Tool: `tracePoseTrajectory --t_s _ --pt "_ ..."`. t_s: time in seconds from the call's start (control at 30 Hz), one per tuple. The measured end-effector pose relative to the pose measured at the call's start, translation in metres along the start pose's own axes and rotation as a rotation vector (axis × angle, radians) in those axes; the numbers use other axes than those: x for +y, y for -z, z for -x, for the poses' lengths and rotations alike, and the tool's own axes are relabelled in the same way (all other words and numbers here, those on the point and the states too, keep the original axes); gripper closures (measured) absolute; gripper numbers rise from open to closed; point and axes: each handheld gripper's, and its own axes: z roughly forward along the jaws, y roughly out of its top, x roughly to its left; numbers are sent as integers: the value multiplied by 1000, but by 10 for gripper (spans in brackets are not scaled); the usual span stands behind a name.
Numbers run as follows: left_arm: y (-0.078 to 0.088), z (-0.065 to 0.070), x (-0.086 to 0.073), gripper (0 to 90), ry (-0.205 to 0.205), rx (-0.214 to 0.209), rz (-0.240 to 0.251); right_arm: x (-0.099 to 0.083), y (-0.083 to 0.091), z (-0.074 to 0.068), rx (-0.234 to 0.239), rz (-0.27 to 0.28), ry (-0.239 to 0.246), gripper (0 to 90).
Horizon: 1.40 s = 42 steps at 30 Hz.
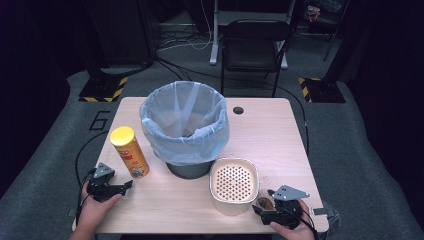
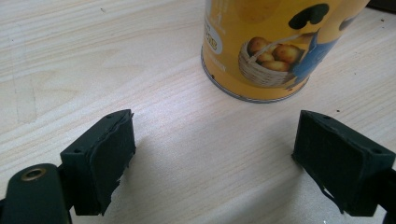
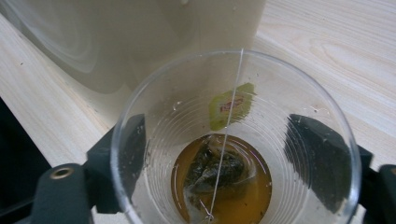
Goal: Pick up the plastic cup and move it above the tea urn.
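Cup-handling is the whole worry for me, but going left to right: my left gripper (image 1: 125,187) rests at the near left of the table (image 1: 280,145), jaws spread with nothing between them, pointing at the foot of the yellow chip can (image 1: 129,151), which stands upright just ahead. In the left gripper view the can (image 2: 266,51) sits clear of both pads.

Behind it stands the bin (image 1: 184,125) with its pale blue liner, and just right of that the cream strainer box (image 1: 234,184) with a perforated top.

At the near right, touching or just beside that box, is the clear plastic cup (image 3: 233,140), with my right gripper (image 1: 263,207) straddling it. Its pads show through both walls, but I cannot tell whether they press yet. Inside lie shallow amber tea and a soaked tea bag (image 3: 215,170), its string running up to a tag (image 3: 231,106) stuck on the far wall.

I judge the cup light, thin-walled and easily crushed, slick if wet. I'd grip low and gently, keeping it upright so the liquid doesn't slop.
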Motion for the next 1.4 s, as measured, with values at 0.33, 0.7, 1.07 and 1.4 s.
tracePoseTrajectory --t_s 0.33,0.7,1.07,1.4 --pt "0 0 0 126 0 0 0 1 2 -2 -6 9 13 282" --pt "0 0 0 125 -1 -1 0 3 12 4 -31 50 34 299" --pt "0 0 0 125 -1 0 -1 8 17 14 -45 5 56 319" --pt "0 0 0 125 -1 0 0 25 17 42 -54 5 66 329"
